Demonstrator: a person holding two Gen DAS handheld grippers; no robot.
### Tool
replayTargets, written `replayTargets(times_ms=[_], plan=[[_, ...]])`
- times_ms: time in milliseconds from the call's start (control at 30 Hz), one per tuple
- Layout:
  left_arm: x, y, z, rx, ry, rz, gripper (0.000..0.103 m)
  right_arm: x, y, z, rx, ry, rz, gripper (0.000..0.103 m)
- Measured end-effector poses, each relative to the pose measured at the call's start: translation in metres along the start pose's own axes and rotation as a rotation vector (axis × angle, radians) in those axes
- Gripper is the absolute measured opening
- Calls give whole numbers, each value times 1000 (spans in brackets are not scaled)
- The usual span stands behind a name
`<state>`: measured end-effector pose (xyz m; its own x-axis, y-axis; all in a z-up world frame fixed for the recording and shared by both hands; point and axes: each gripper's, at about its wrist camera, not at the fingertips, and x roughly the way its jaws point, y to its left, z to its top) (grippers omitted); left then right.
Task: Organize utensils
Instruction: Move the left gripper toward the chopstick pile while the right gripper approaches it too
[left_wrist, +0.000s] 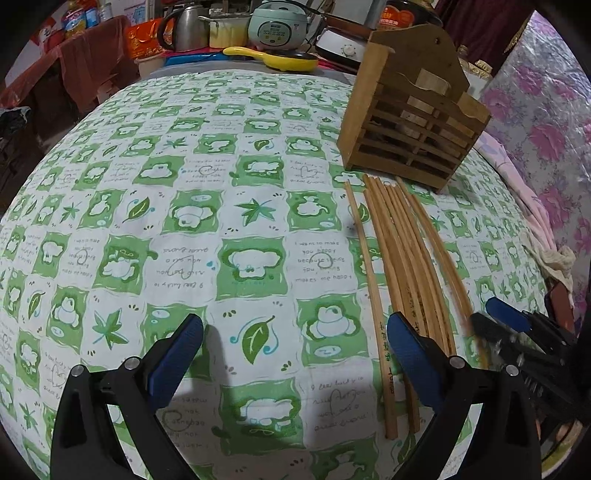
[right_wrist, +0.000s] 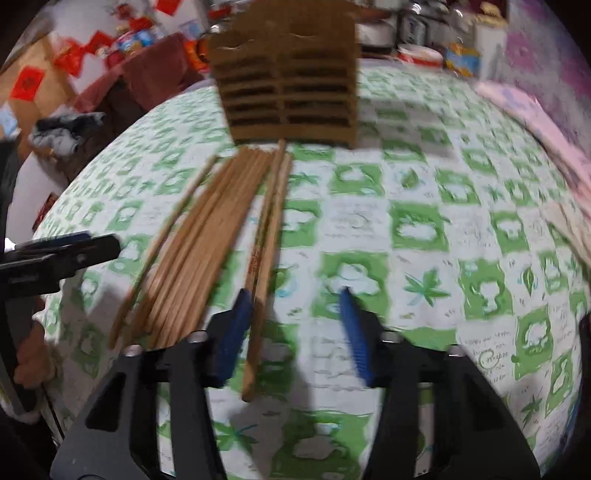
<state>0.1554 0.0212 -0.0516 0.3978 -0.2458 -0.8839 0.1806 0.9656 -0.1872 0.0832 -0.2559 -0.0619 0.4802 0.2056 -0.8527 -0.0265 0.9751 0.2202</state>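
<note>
Several wooden chopsticks (left_wrist: 402, 266) lie side by side on the green-and-white tablecloth, pointing at a slatted wooden utensil holder (left_wrist: 413, 122). My left gripper (left_wrist: 295, 326) is open and empty, low over the cloth just left of the chopsticks. My right gripper (right_wrist: 293, 299) is open. Two chopsticks (right_wrist: 271, 236) lie apart from the main bundle (right_wrist: 207, 240) and run between its fingers, beside its left pad (right_wrist: 236, 328). The holder (right_wrist: 288, 77) stands straight ahead of it. The right gripper also shows at the right edge of the left wrist view (left_wrist: 517, 328). The right wrist view is blurred.
The table (left_wrist: 110, 258) is round, with its edge falling away on all sides. Behind it stand a kettle (left_wrist: 188, 26), a rice cooker (left_wrist: 277, 24) and a yellow pan (left_wrist: 280, 59). A floral cloth (left_wrist: 546, 110) hangs at the right. The left gripper shows at the left of the right wrist view (right_wrist: 62, 251).
</note>
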Motion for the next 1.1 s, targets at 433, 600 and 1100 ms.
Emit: replayTargets(times_ms=[433,600,1100], plan=[[-26,-23,-42,168,-29,-74,97,-44,-43,-22,176,-149,61,53],[-26,-39,-56,265,-18,-48,96,-42,-59,-20,259,-141,101,55],[-7,-11,-43,202,48,57,94,-42,-64,-22,286,-140,110,56]])
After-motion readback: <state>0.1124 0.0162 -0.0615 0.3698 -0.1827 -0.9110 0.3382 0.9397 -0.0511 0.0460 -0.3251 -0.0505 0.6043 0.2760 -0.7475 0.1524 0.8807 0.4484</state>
